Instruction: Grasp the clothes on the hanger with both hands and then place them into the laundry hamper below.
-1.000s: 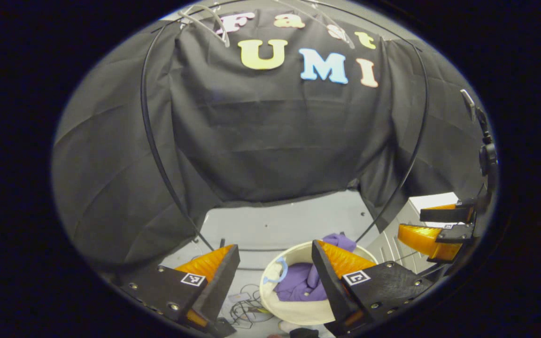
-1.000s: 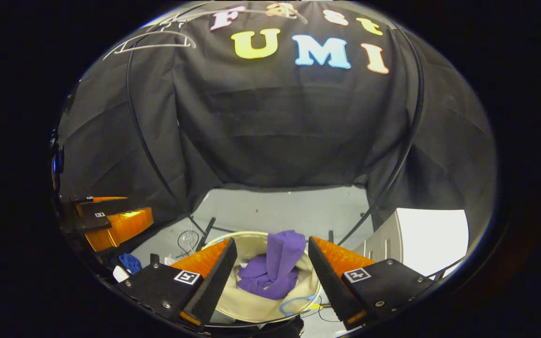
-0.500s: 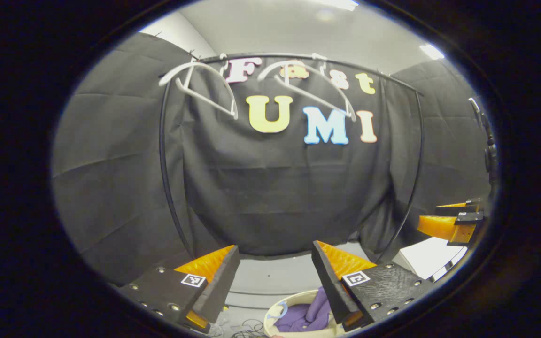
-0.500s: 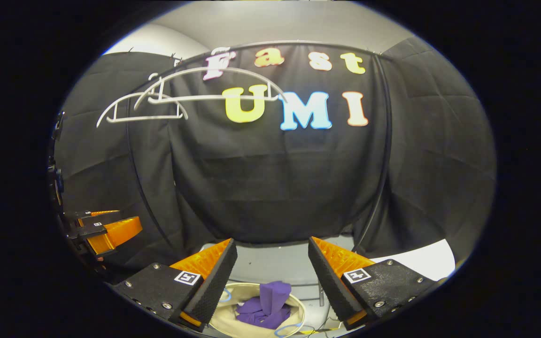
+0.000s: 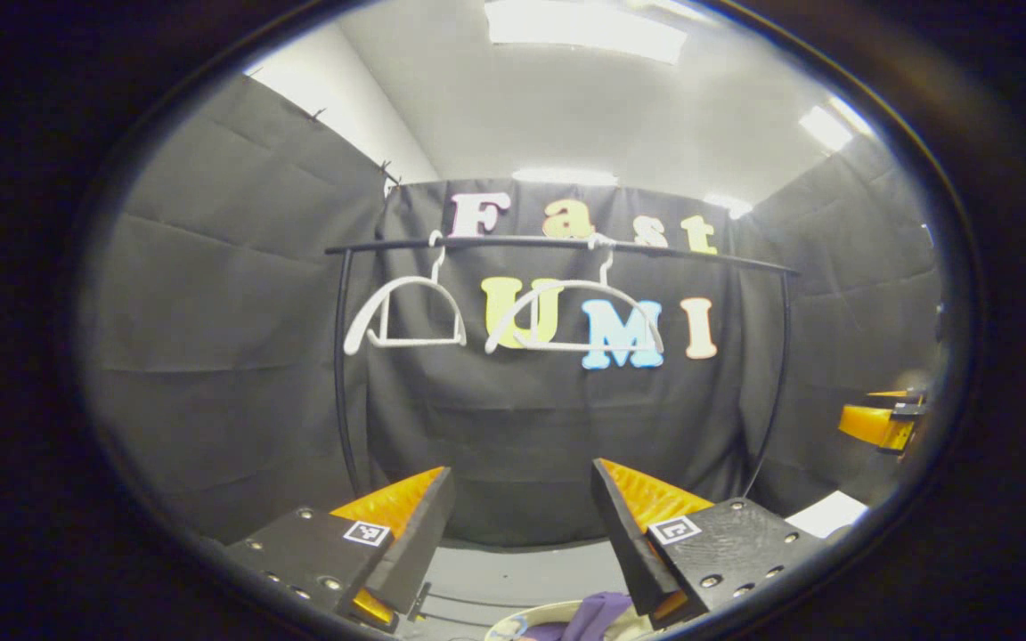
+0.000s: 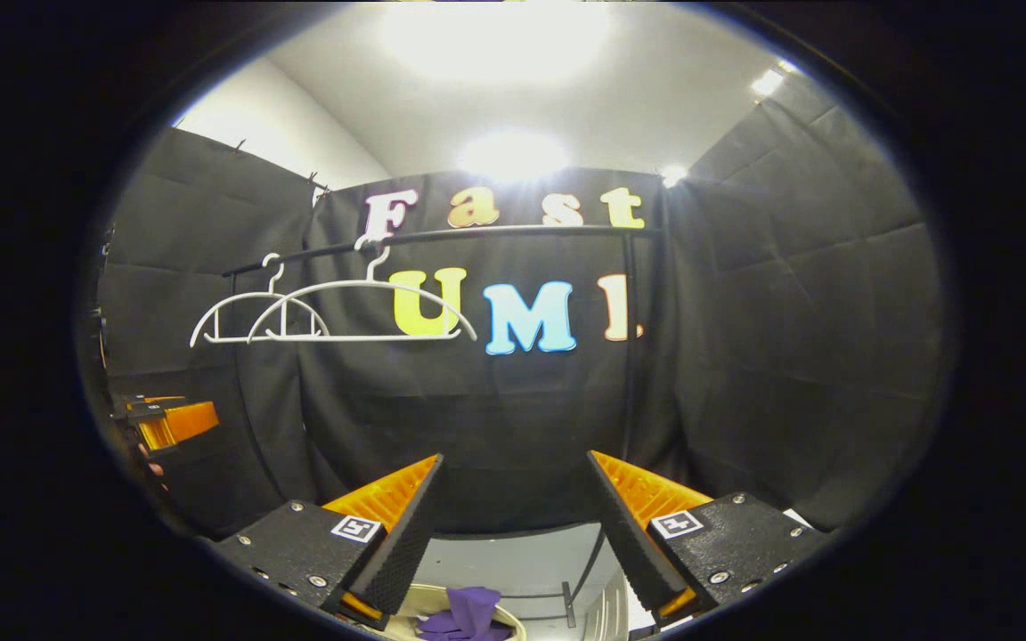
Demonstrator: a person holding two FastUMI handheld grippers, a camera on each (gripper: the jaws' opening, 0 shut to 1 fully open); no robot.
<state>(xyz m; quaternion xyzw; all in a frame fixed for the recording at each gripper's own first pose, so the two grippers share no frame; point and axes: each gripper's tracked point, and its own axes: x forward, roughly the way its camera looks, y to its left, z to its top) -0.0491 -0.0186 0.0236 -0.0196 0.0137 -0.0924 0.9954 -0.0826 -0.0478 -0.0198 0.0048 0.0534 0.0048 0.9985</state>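
Below both claws, at the near bottom edge: purple clothes [image 6: 468, 612] lie in the hamper [image 5: 541, 616] | hangers [image 5: 572, 312] on the far rail [image 5: 557, 244] hang bare | your left claw [image 5: 522, 516] and right claw [image 6: 513, 507] are spread, holding nothing | right claw sits more squarely over the hamper.

Recording booth, black cloth walls [image 5: 228, 338], clothes rail [image 5: 557, 243] with bare white hangers [image 6: 362, 312], ceiling lights [image 5: 584, 20] overhead
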